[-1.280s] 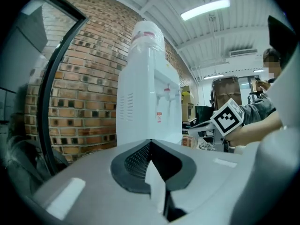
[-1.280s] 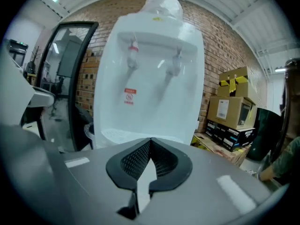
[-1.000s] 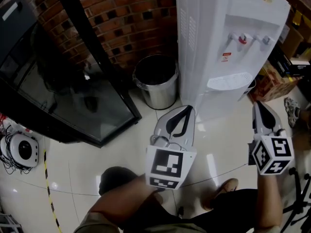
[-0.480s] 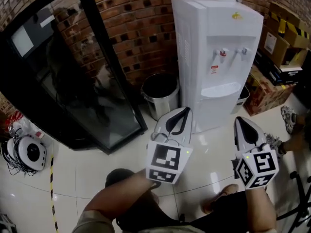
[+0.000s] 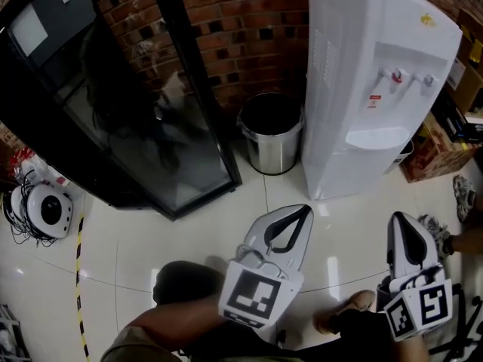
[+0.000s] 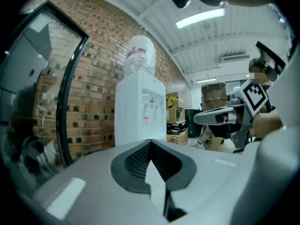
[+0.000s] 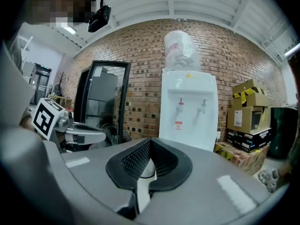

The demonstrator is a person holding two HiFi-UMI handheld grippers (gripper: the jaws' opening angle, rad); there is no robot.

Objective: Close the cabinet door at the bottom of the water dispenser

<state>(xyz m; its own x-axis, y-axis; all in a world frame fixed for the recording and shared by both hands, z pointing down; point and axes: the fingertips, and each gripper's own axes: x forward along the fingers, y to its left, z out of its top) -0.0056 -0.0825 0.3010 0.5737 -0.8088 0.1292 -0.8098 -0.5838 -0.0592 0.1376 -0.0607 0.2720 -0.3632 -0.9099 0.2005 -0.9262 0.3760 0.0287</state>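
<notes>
Water dispenser [image 5: 362, 89], tall and white, stands against a brick wall [image 5: 241, 36], ahead of both claws and well apart from them. The left claw [image 5: 303, 211] is clenched with nothing between its jaws, its tip aimed at the floor tiles just short of the dispenser's base. The right claw [image 5: 402, 219], to the right of it, is also clenched and empty. Both point roughly level at the dispenser. The cabinet door [image 5: 361, 168] is the low front panel under the drip tray, beyond and slightly right of the left claw's tip. From above it looks flush with the body, though no view shows its edge closely. A steel bin [image 5: 272, 130] sits ahead of the left claw, just left of the dispenser. Judging by this, the closing push is either done or not yet begun. If a gap remains, the next move calls for bringing a clenched claw forward and low, then pressing flat against the panel.
</notes>
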